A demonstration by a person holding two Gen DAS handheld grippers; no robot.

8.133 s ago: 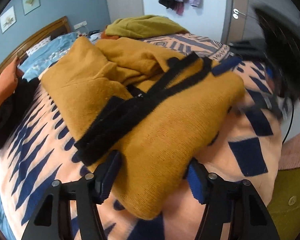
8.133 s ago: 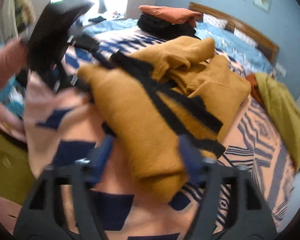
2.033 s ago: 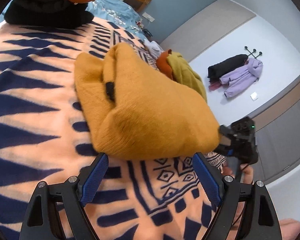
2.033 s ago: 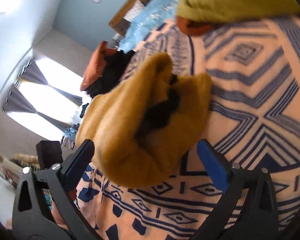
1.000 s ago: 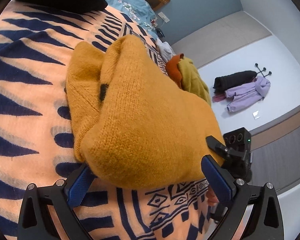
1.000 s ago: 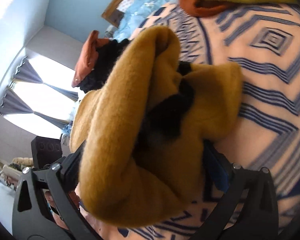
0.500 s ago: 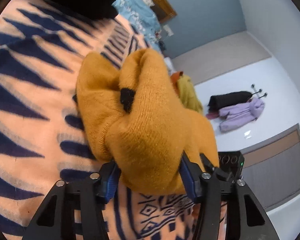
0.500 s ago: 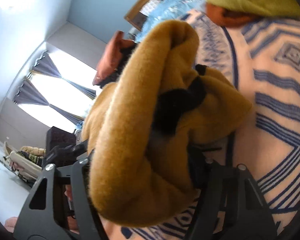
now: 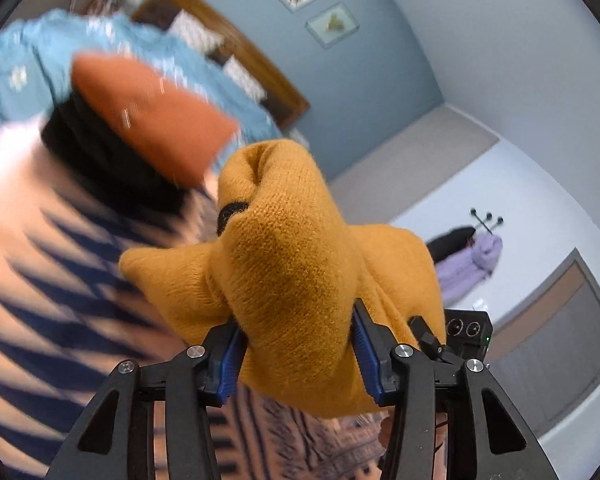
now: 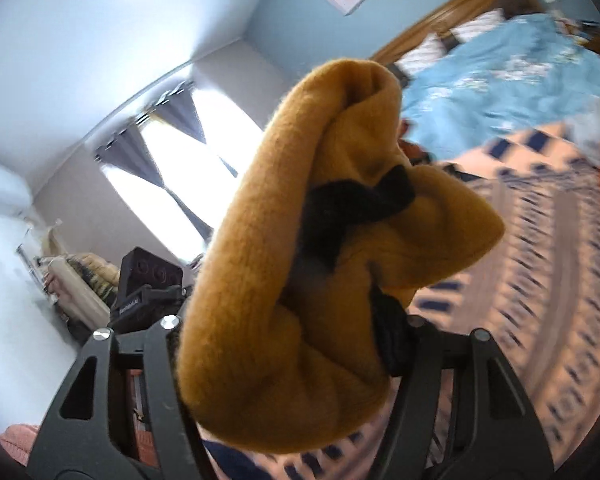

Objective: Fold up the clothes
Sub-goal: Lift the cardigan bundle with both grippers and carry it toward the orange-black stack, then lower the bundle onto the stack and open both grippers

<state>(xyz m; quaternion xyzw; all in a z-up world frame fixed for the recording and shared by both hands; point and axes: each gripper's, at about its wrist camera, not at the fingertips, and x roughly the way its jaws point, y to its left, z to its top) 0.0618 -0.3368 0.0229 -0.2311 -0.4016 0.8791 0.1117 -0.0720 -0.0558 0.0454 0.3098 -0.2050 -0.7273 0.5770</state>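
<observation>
Both grippers are clamped on the mustard sweater (image 9: 296, 280) rn, one at each end of the bundle. The left gripper (image 9: 296, 356) has its blue pads squeezed into thick knit, and the right gripper (image 10: 288, 344) is closed on the other end, fabric bulging out past both fingers. The bundle is held up off the patterned bedspread (image 9: 60, 280), folded over on itself w/ the black trim (image 10: 352, 208) tucked inside.

Handling-wise it looks soft and bulky, prob light for its size, zero stiffness, so it'll sag in the middle between the two holds. Fuzzy knit shouldn't slip much. Best place to hold seems to be deep on the folded ends, through all layers (pinching only the outer layer would prob let the inner folds drop out). Background is motion-blurred, incl. the orange and black clothes pile (image 9: 140, 120).
</observation>
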